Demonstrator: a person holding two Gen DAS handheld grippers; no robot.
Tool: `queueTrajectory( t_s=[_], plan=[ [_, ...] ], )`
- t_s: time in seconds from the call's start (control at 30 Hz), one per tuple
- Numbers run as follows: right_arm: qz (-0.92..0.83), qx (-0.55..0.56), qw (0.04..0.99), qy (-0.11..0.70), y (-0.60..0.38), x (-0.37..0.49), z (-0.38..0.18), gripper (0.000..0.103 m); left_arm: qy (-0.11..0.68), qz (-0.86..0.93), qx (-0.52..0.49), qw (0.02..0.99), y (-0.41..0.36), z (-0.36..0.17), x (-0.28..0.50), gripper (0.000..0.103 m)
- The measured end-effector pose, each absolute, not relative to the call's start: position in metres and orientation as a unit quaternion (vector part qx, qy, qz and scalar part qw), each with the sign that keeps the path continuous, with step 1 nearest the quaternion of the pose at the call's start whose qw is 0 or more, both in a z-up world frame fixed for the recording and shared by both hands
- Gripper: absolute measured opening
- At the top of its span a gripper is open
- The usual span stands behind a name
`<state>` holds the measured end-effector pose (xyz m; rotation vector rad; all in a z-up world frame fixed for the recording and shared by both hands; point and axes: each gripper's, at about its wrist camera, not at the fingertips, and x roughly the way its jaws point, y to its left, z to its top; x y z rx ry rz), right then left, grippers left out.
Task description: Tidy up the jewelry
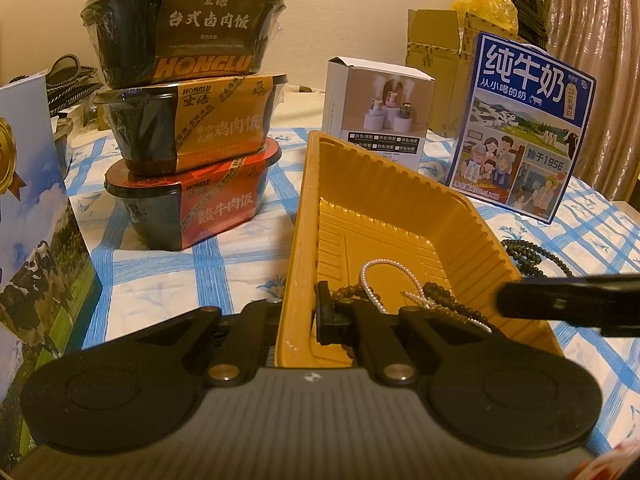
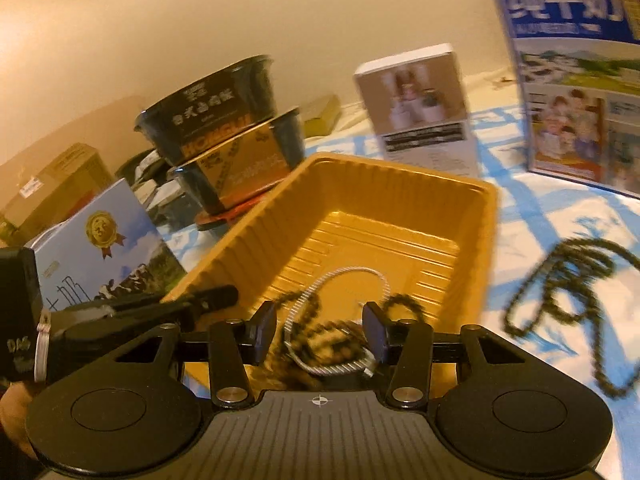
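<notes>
The right wrist view is motion-blurred; dark beads (image 2: 568, 312) smear, and the milk box (image 2: 576, 80) is cut off.

Each handheld gripper is showing a grey ribbed body flanked by two round black discs, with black angular link arms pinned by silvery screws. The left gripper (image 1: 324, 312) is carrying a small white mark; the right gripper (image 2: 320, 330) is bearing a crosshair mark and flat dark pads (image 2: 264, 330).

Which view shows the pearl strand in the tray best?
The left wrist view: the pearl strand lies sharp on the yellow tray. The right wrist view shows it blurred, partly behind dark beads.
</notes>
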<state>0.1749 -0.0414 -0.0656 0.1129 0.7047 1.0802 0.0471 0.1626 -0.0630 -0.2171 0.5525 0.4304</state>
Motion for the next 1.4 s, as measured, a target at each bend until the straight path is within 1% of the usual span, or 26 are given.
queueTrajectory(
  t_s=[0.2, 0.4, 0.57, 0.8, 0.83, 0.9, 0.97, 1.33, 1.37, 1.4],
  plan=[
    [0.458, 0.051, 0.823, 0.331, -0.09, 0.187, -0.069, 0.048, 0.271, 0.211, -0.106, 0.933, 0.163, -0.063, 0.046, 0.004],
    [0.41, 0.021, 0.846, 0.339, -0.122, 0.216, -0.08, 0.048, 0.27, 0.21, -0.107, 0.934, 0.163, -0.063, 0.046, 0.004],
    [0.388, -0.019, 0.858, 0.336, -0.127, 0.244, -0.091, 0.048, 0.27, 0.21, -0.106, 0.934, 0.163, -0.063, 0.046, 0.004],
    [0.381, -0.063, 0.862, 0.329, -0.108, 0.275, -0.1, 0.047, 0.271, 0.21, -0.105, 0.933, 0.163, -0.063, 0.046, 0.004],
    [0.381, -0.068, 0.862, 0.328, -0.105, 0.279, -0.102, 0.047, 0.272, 0.21, -0.105, 0.933, 0.163, -0.063, 0.046, 0.004],
    [0.382, -0.078, 0.861, 0.326, -0.097, 0.284, -0.103, 0.04, 0.272, 0.21, -0.104, 0.933, 0.163, -0.063, 0.046, 0.004],
    [0.384, -0.086, 0.86, 0.325, -0.089, 0.288, -0.106, 0.038, 0.272, 0.21, -0.103, 0.933, 0.163, -0.063, 0.046, 0.004],
    [0.383, -0.115, 0.853, 0.335, -0.061, 0.3, -0.119, 0.033, 0.274, 0.21, -0.103, 0.933, 0.164, -0.063, 0.046, 0.004],
    [0.383, -0.119, 0.853, 0.334, -0.06, 0.3, -0.119, 0.033, 0.274, 0.21, -0.103, 0.933, 0.164, -0.063, 0.046, 0.004],
    [0.382, -0.123, 0.854, 0.331, -0.059, 0.3, -0.12, 0.029, 0.274, 0.21, -0.102, 0.933, 0.164, -0.063, 0.046, 0.004]
  ],
)
